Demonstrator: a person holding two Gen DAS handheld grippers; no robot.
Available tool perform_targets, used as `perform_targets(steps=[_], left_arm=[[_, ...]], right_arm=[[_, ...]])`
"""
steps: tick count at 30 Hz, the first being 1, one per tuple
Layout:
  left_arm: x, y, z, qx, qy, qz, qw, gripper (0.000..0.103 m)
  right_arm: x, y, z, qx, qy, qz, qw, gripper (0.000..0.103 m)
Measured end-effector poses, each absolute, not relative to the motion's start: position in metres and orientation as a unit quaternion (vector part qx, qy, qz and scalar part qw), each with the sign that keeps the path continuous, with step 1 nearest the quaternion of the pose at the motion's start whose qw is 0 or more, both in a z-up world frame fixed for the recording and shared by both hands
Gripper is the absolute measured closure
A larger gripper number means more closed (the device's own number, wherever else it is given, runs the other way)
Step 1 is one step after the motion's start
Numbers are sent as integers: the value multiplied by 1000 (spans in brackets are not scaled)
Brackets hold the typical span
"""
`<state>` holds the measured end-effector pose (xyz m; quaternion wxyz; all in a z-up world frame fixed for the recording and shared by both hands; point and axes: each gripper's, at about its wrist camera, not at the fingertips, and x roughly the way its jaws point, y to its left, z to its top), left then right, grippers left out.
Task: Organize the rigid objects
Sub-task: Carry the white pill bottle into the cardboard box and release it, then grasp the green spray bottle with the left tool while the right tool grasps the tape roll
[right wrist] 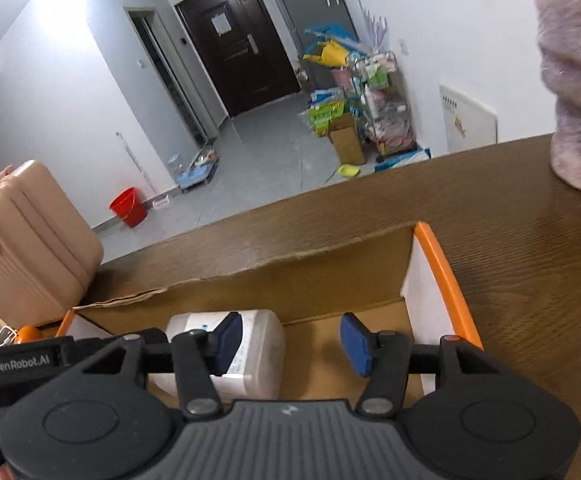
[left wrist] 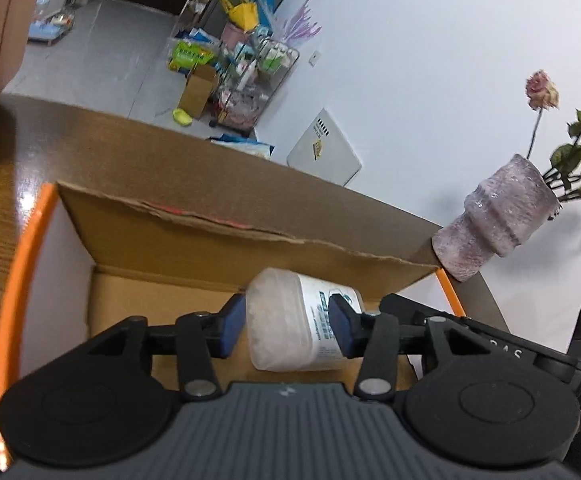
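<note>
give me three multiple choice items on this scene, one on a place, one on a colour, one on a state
1. Where is the white bottle?
A. on the floor
B. over the open cardboard box, between the left tongs
C. inside the vase

2. What colour are the pads on the right tongs?
A. blue
B. red
C. yellow

3. What state are the right tongs in?
A. shut on the bottle
B. shut on a flower
C. open, holding nothing

Answers:
1. B, the left wrist view shows the bottle between both pads with the box interior under it.
2. A, both pads in the right wrist view are dark blue.
3. C, the right wrist view shows a wide gap between the pads with only box floor behind it; the bottle sits off to their left.
</note>
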<state>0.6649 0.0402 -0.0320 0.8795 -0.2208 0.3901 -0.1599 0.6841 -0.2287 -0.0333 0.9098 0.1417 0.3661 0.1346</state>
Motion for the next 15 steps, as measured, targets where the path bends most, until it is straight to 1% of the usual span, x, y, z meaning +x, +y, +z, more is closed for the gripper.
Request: perform_targets(steps=[3, 5, 6, 7, 10, 11, 13, 15], left_arm=[[659, 35, -22, -203, 377, -153, 890, 54], [649, 33, -8, -196, 375, -146, 894, 51], [641, 30, 3, -189, 370, -148, 898, 46], [631, 30, 16, -180, 362, -150, 902, 39], [595, 26, 52, -153, 334, -148, 918, 33], [579, 26, 65, -139, 328, -146, 923, 31], [547, 23, 87, -113, 316, -140, 932, 23], [515, 18, 103, -88, 298, -126, 942, 22]], right_arm=[[677, -229, -26, 131, 363, 125, 914, 48], [667, -232, -10, 143, 357, 122, 915, 48], [660, -235, 2, 147, 349, 124, 917, 48], [651, -237, 15, 146, 338, 125, 921, 48], [619, -243, 55, 133, 310, 129, 933, 39], [606, -246, 68, 129, 302, 132, 935, 35], [575, -255, 91, 124, 286, 139, 940, 31], [539, -262, 111, 114, 269, 146, 945, 27]])
